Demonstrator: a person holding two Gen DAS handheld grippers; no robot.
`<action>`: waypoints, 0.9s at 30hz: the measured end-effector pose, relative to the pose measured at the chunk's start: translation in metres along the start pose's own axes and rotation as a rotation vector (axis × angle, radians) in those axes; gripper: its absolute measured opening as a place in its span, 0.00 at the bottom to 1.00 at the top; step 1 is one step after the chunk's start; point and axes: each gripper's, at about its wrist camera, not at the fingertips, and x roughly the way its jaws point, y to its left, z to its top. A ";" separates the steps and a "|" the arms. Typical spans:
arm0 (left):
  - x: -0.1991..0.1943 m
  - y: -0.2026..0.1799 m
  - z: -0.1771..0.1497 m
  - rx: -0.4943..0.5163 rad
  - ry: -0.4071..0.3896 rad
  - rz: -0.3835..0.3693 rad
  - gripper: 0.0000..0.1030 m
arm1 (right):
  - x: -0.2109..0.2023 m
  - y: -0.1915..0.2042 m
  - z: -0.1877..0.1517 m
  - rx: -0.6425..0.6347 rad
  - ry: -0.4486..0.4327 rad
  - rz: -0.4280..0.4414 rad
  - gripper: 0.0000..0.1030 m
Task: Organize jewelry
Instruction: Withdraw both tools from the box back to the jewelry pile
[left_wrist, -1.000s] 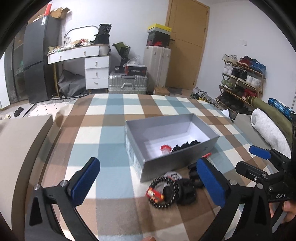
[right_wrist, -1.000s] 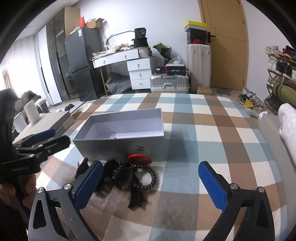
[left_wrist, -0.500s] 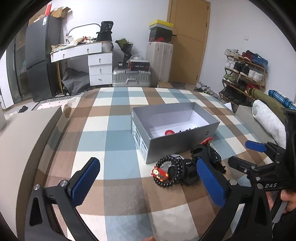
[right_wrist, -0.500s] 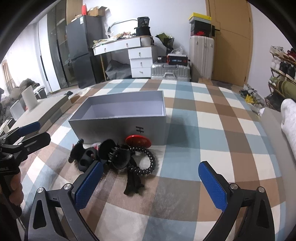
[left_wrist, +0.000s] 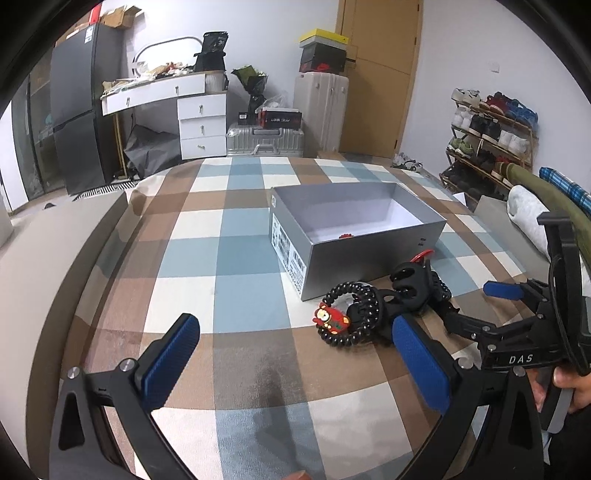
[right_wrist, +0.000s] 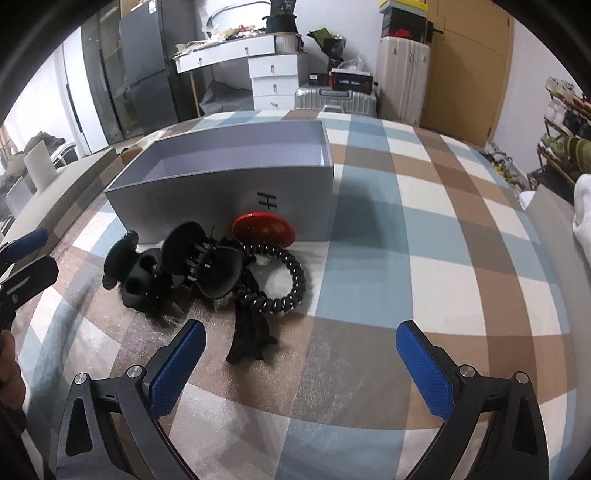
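A grey open box (left_wrist: 369, 254) (right_wrist: 221, 192) stands on a checked cloth; a small red piece (left_wrist: 346, 236) lies inside it. Against its near wall lies a heap of hair accessories: a black spiral hair tie (right_wrist: 288, 284) (left_wrist: 351, 314) with a red cartoon charm (left_wrist: 330, 318), black claw clips (right_wrist: 207, 258) (left_wrist: 410, 284), a red disc (right_wrist: 264, 228) and a black bow (right_wrist: 251, 339). My left gripper (left_wrist: 295, 360) is open, low over the cloth, left of the heap. My right gripper (right_wrist: 301, 365) is open too, just in front of the heap, holding nothing.
The checked cloth (left_wrist: 229, 258) covers a bed-like surface with a beige edge (left_wrist: 40, 258) at left. Beyond it are a white desk with drawers (left_wrist: 192, 110), suitcases (left_wrist: 266, 138), a dark fridge (left_wrist: 77, 122), a door and a shoe rack (left_wrist: 491, 144). A hand (left_wrist: 565, 384) grips the right tool.
Both grippers have dropped and drawn back toward the heap, so the box looks flatter and the accessories nearer. Both stay open.
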 end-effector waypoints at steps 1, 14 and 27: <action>0.000 0.001 0.000 -0.004 0.000 0.002 0.99 | 0.001 0.000 -0.001 -0.002 0.005 -0.003 1.00; 0.002 0.003 -0.002 0.000 0.016 0.001 0.99 | 0.010 -0.007 -0.003 0.040 0.053 -0.069 1.00; 0.004 0.004 -0.003 -0.006 0.032 -0.003 0.99 | 0.001 -0.017 0.000 0.082 0.009 -0.065 0.99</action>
